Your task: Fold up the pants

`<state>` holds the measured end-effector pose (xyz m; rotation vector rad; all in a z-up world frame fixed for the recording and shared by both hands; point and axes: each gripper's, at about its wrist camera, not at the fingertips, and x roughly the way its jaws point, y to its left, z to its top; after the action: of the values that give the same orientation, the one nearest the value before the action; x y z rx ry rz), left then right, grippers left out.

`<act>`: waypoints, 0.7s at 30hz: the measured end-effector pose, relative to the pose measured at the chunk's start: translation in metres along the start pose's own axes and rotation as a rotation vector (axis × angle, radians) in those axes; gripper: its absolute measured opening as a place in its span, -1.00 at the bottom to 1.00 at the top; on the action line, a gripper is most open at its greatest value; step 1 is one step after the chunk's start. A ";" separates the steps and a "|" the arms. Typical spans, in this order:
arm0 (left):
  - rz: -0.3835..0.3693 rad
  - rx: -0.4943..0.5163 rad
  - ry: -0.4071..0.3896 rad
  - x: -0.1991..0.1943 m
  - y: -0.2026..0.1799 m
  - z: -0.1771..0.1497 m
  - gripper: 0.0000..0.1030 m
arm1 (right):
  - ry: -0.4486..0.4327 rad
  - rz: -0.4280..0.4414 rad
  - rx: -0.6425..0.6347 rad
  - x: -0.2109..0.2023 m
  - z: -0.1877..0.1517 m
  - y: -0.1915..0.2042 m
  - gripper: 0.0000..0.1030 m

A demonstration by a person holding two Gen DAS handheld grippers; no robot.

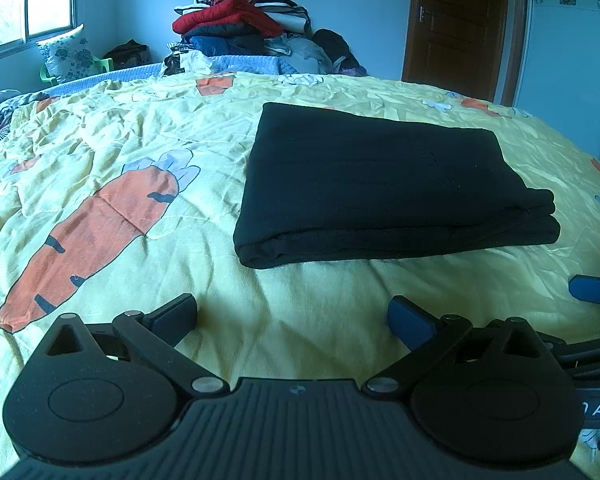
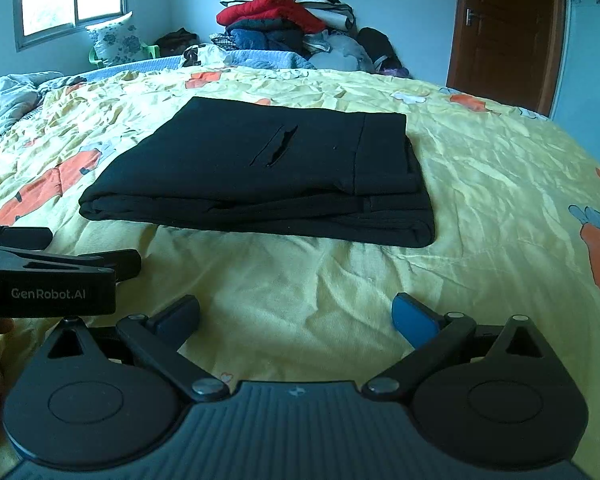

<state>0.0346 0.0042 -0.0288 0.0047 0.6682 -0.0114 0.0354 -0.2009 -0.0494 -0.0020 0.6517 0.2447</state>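
Lying in the middle of both views, the black pants (image 1: pixel 380 184) are already folded into a thick flat rectangle on the yellow carrot bedsheet (image 1: pixel 140 152). The left gripper (image 1: pixel 292 320) at the bottom of the left view has its two fingers spread wide, with only sheet between them and nothing held. The right gripper (image 2: pixel 296 318) at the bottom of the right view is the same, wide apart and empty. Both stay short of the near edge of the pants, not touching it.

I judge that the folding is finished or nearly so, and the step in hand is only to check and tidy. To do it well, one should look at the near edge, where several layers are stacked and the lowest layer sticks out a little at the lower right of the bundle. A light press or a small push there would make the layers even; a hard pull could open the fold.

For moving there is much free sheet on the left, on the right and in front of the pants. The pile of clothes (image 2: pixel 288 16) at the top centre and the door (image 2: pixel 508 28) at the upper right are well apart from the work.
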 end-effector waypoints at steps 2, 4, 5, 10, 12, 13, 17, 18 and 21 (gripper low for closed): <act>0.000 0.000 0.000 0.000 0.000 0.000 1.00 | -0.005 -0.003 -0.001 0.000 0.000 0.001 1.00; 0.000 -0.002 0.001 0.000 0.000 0.000 1.00 | -0.006 0.002 -0.004 0.001 0.000 0.002 1.00; -0.001 -0.003 0.000 0.000 0.000 0.000 1.00 | -0.008 0.000 0.000 0.001 0.000 0.002 1.00; 0.000 -0.002 0.000 0.000 0.000 0.000 1.00 | -0.009 0.003 0.002 0.001 -0.001 0.000 1.00; 0.001 -0.003 -0.001 0.000 0.001 0.000 1.00 | -0.009 0.005 0.005 0.001 -0.001 0.000 1.00; 0.002 -0.006 -0.002 0.000 0.002 0.000 1.00 | -0.009 0.005 0.004 0.001 -0.001 0.000 1.00; 0.019 -0.034 -0.006 -0.003 0.007 -0.002 1.00 | -0.010 -0.002 0.008 0.002 0.000 0.000 1.00; 0.023 -0.038 -0.006 -0.004 0.008 -0.002 1.00 | -0.011 -0.006 0.013 0.002 0.000 -0.001 1.00; 0.037 -0.044 -0.004 -0.005 0.010 -0.003 1.00 | -0.014 -0.038 0.043 0.002 0.001 -0.006 1.00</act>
<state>0.0289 0.0141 -0.0281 -0.0252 0.6646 0.0387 0.0389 -0.2057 -0.0503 0.0289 0.6419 0.1933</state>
